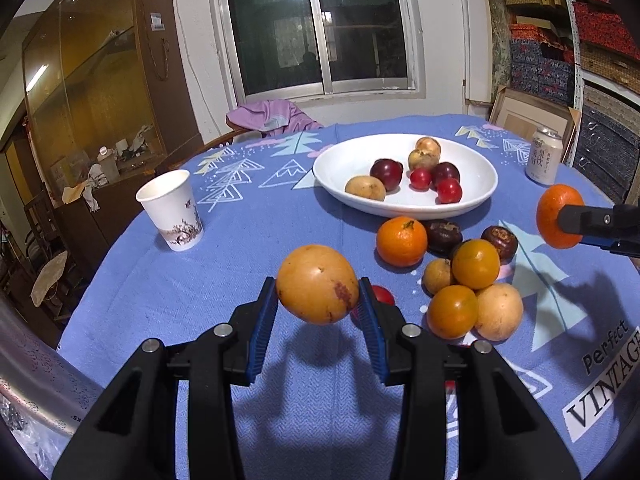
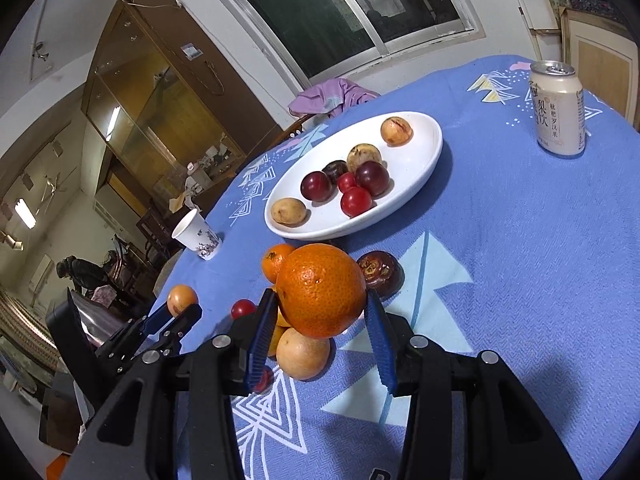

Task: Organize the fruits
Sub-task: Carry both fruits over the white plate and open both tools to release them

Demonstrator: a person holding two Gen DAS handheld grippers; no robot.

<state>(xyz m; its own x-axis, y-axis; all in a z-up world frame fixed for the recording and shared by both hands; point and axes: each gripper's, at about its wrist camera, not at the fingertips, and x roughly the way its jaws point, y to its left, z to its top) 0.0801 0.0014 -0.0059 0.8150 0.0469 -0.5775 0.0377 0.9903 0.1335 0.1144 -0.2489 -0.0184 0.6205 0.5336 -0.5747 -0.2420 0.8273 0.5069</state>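
Closest to the left wrist camera, the left hand-held gripper [image 1: 319,304] has its blue pads pressed on either side of a yellow-orange round fruit [image 1: 317,284], held clear of the blue-clothed bench [image 1: 200,300]. Beyond it a loose pile of fruit [image 1: 460,276] lies on the cloth: oranges, pale yellow ones, two dark brown ones. Farther back stands the white plate [image 1: 344,168], already carrying plums, small red fruits and a few tan ones. A paper cup [image 1: 172,210] stands off to the left, a drink can [image 1: 543,156] to the right. At the right edge the right hand-held gripper [image 1: 560,220] shows with an orange in its grip.

Nearest the right wrist lens, that gripper's pads clamp a large orange [image 2: 321,290], lifted above the pile. The plate lies ahead, just past the loose fruit, with bare white on its near and far parts. To the lower left the left gripper holds its fruit.

Both hands look to be mid-carry, between pickup and placing. The next move likely calls for bringing each fruit over a bare part of the plate, lowering, then releasing gently so round fruit does not roll off.
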